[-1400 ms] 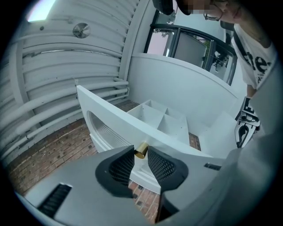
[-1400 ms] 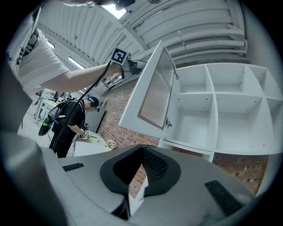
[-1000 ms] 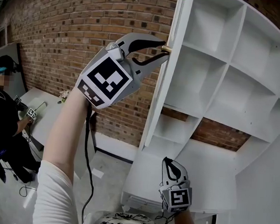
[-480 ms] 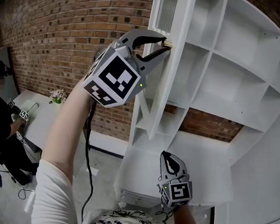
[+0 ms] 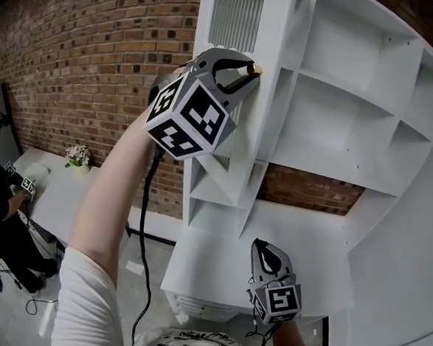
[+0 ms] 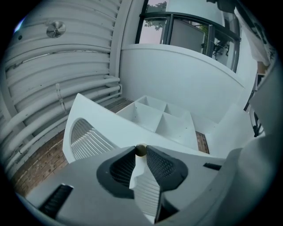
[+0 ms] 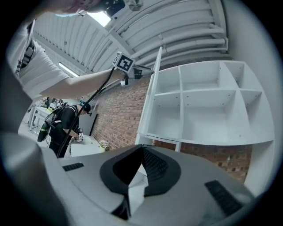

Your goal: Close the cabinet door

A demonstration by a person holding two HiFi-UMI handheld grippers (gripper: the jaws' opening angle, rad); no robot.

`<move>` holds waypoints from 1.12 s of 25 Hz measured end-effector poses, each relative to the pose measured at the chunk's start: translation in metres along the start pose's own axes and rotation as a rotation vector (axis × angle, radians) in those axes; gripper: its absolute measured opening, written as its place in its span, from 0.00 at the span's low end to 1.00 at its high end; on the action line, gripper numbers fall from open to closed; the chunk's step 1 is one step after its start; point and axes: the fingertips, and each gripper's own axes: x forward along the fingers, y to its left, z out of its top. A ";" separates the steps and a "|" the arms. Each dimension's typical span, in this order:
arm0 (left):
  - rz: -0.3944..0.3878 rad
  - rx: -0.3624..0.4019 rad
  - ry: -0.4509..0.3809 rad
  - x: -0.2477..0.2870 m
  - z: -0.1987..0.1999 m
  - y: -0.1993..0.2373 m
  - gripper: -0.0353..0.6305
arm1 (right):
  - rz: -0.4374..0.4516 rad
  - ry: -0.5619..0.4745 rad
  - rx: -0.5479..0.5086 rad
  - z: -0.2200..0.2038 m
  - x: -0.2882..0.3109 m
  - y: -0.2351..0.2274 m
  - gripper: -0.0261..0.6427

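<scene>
The closing swing appears to be under way: the door (image 5: 234,29) is standing part open, its edge turned toward the camera, left of the cabinet (image 5: 341,81) and its bare shelves. The left gripper (image 5: 246,73) is reaching up high and pinching the small knob (image 6: 141,150) between its tips, its jaws having just been closing onto it. Next, the knob needs carrying along the door's arc, rightward, until the door meets the frame. The right gripper (image 5: 265,247) is hanging low and near, probably closed, and holding nothing.
</scene>
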 end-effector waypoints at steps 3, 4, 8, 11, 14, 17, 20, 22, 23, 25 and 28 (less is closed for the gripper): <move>0.012 0.028 0.017 0.020 0.003 -0.006 0.19 | -0.022 0.013 -0.010 -0.006 -0.006 -0.017 0.05; 0.014 0.029 0.019 0.027 0.003 -0.008 0.19 | -0.028 0.016 -0.012 -0.007 -0.008 -0.021 0.05; 0.016 0.028 0.015 0.055 0.003 -0.018 0.19 | -0.048 0.027 -0.025 -0.007 -0.010 -0.040 0.05; 0.017 0.048 0.033 0.075 0.002 -0.021 0.19 | -0.080 0.017 -0.038 -0.005 -0.004 -0.059 0.05; 0.023 0.043 0.048 0.094 -0.001 -0.024 0.19 | -0.119 0.031 -0.042 -0.007 0.001 -0.080 0.05; 0.029 0.060 0.058 0.112 -0.005 -0.027 0.19 | -0.153 0.047 -0.058 -0.009 0.009 -0.101 0.05; 0.023 0.060 0.058 0.130 -0.009 -0.030 0.19 | -0.189 0.040 -0.043 -0.009 0.019 -0.124 0.05; 0.015 0.055 0.051 0.139 -0.010 -0.031 0.19 | -0.208 0.035 -0.029 -0.008 0.026 -0.136 0.05; 0.011 0.048 0.045 0.143 -0.011 -0.032 0.19 | -0.214 0.033 -0.031 -0.007 0.030 -0.141 0.05; 0.004 0.027 0.031 0.150 -0.012 -0.031 0.19 | -0.222 0.025 -0.036 -0.003 0.038 -0.152 0.05; 0.018 0.032 0.020 0.159 -0.016 -0.030 0.19 | -0.232 0.008 -0.041 0.005 0.051 -0.165 0.05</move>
